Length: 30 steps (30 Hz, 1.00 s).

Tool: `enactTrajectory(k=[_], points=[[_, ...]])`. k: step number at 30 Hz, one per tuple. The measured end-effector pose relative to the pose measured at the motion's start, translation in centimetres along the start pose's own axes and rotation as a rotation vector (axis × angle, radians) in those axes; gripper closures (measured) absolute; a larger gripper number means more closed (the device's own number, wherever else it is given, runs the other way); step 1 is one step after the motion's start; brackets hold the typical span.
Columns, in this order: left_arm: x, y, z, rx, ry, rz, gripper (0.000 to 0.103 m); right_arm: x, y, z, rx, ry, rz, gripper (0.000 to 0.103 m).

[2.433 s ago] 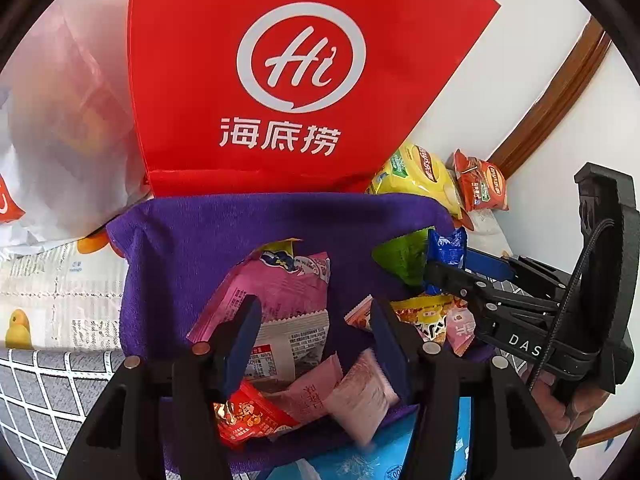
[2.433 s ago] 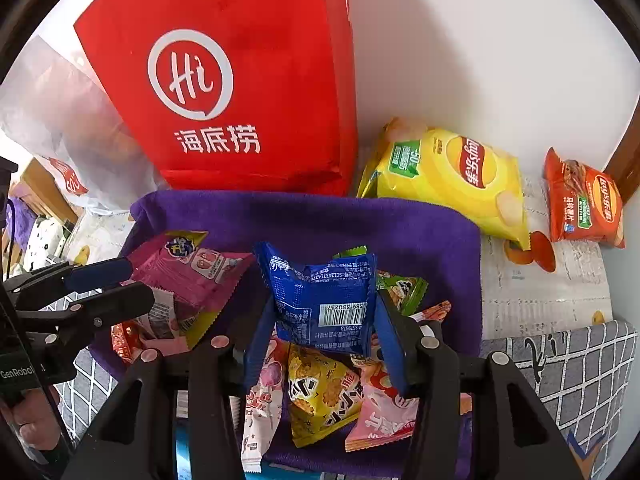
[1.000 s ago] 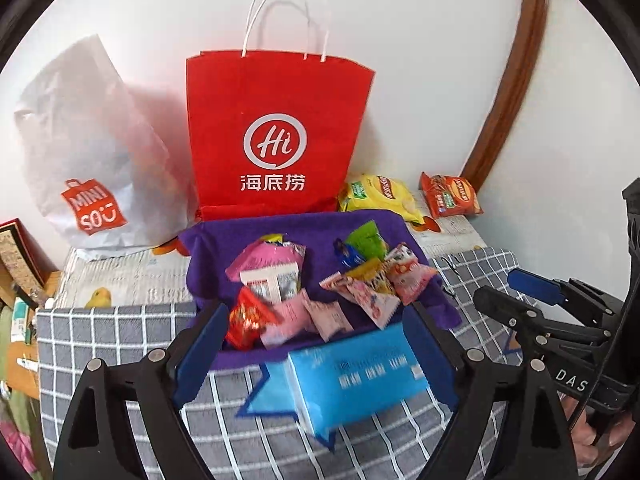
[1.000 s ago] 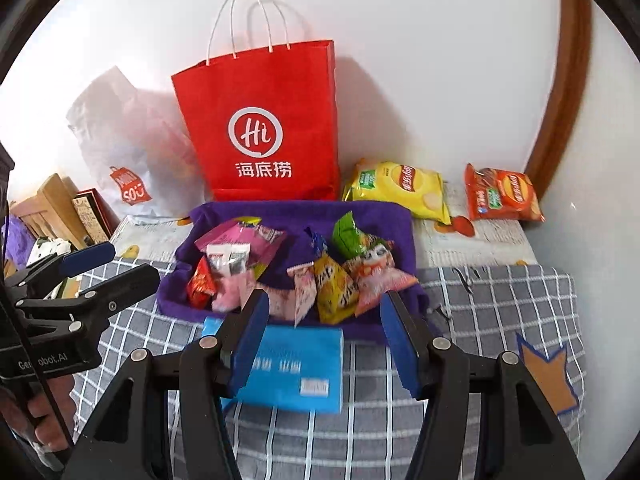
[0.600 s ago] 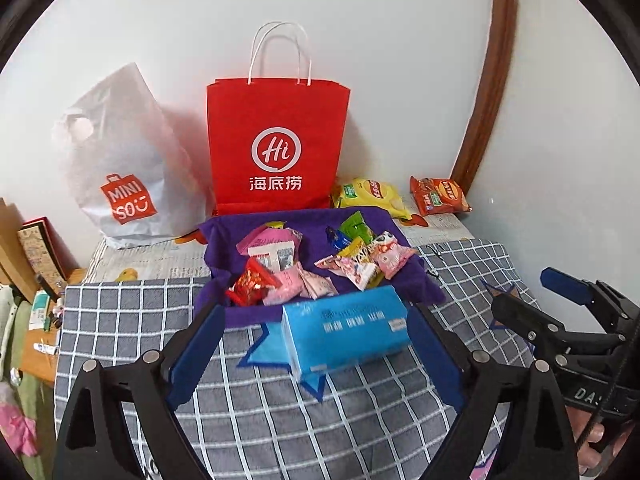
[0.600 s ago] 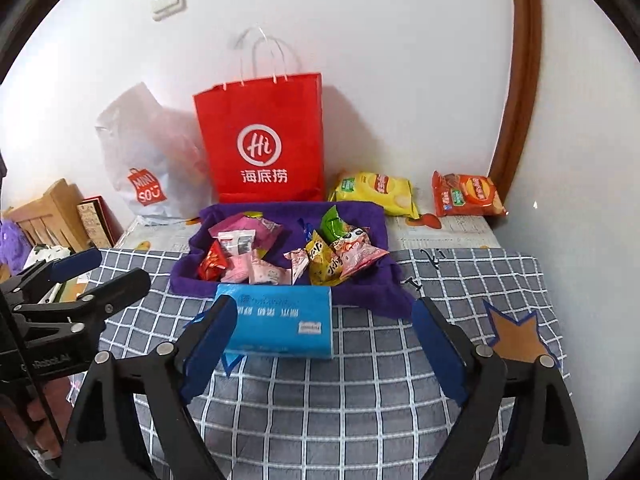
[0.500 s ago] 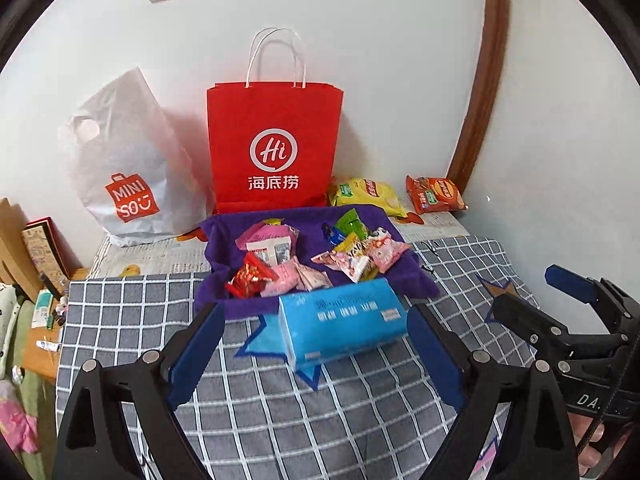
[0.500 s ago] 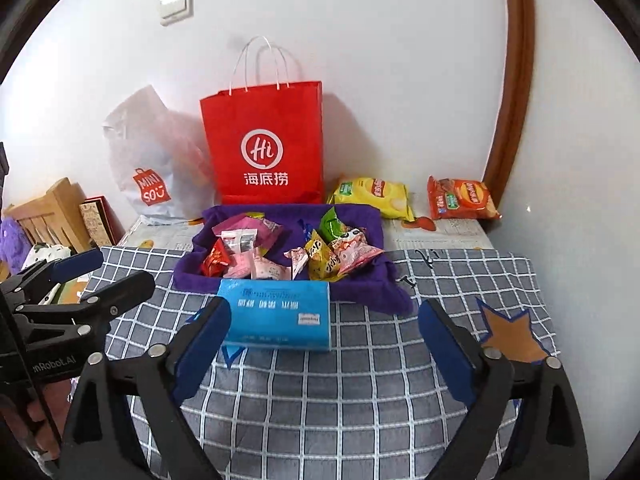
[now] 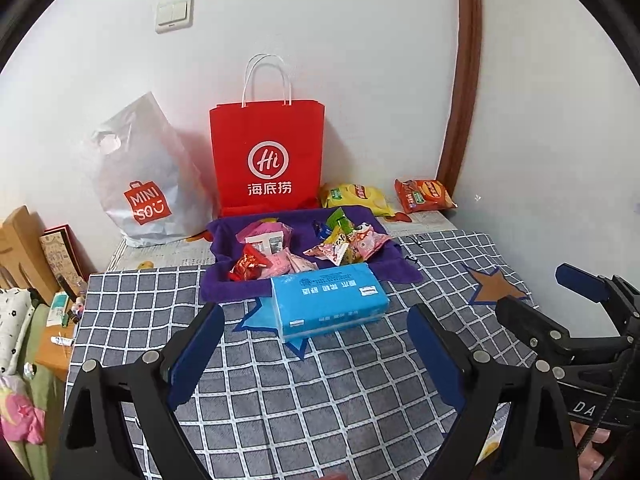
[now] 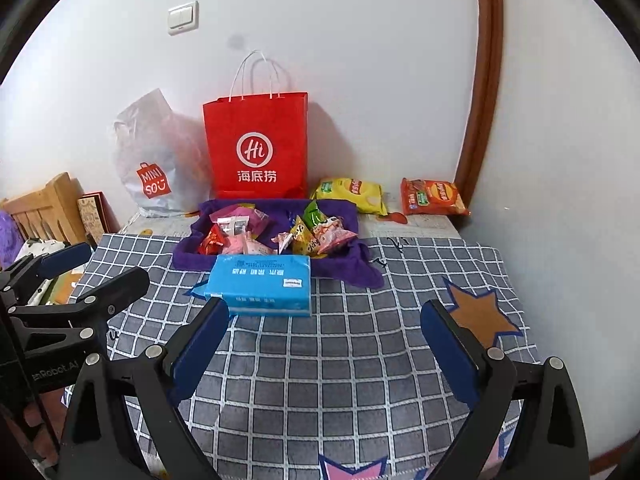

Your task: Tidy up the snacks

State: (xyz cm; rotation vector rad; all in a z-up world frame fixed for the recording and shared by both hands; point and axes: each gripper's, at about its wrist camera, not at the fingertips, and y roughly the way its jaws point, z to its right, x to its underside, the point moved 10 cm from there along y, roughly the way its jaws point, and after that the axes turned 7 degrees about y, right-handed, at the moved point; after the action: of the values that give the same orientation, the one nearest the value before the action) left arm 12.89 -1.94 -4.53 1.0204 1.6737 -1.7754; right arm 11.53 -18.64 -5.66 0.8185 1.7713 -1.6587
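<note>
Several small snack packets [image 9: 344, 242] [image 10: 316, 234] lie in two heaps on a purple cloth [image 9: 232, 284] [image 10: 340, 268] at the far side of a checked grey cover. A yellow chip bag [image 9: 358, 196] [image 10: 352, 194] and an orange chip bag [image 9: 422, 194] [image 10: 434, 196] lie behind the cloth by the wall. My left gripper [image 9: 316, 350] is open and empty, well back from the cloth. My right gripper [image 10: 324, 342] is open and empty, also held back over the cover. Each gripper shows at the side of the other's view.
A blue tissue pack [image 9: 330, 300] [image 10: 262, 284] lies in front of the cloth. A red paper bag [image 9: 268, 160] [image 10: 256, 146] and a white Miniso bag [image 9: 140, 180] [image 10: 160, 164] stand against the wall. A wooden frame [image 10: 44, 208] and clutter are at the left.
Both grippers have pulled back and up from the cloth. The right gripper let go of the blue packet it held, and both jaws opened wide.
</note>
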Motion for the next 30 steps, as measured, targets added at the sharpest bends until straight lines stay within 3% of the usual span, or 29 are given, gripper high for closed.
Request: enactTrajectory(k=[30], points=[[0.7, -1.3, 0.2, -0.004, -0.023, 0.007, 0.01, 0.8, -1.6, 0.9, -0.008, 0.023, 0.016, 0.007]])
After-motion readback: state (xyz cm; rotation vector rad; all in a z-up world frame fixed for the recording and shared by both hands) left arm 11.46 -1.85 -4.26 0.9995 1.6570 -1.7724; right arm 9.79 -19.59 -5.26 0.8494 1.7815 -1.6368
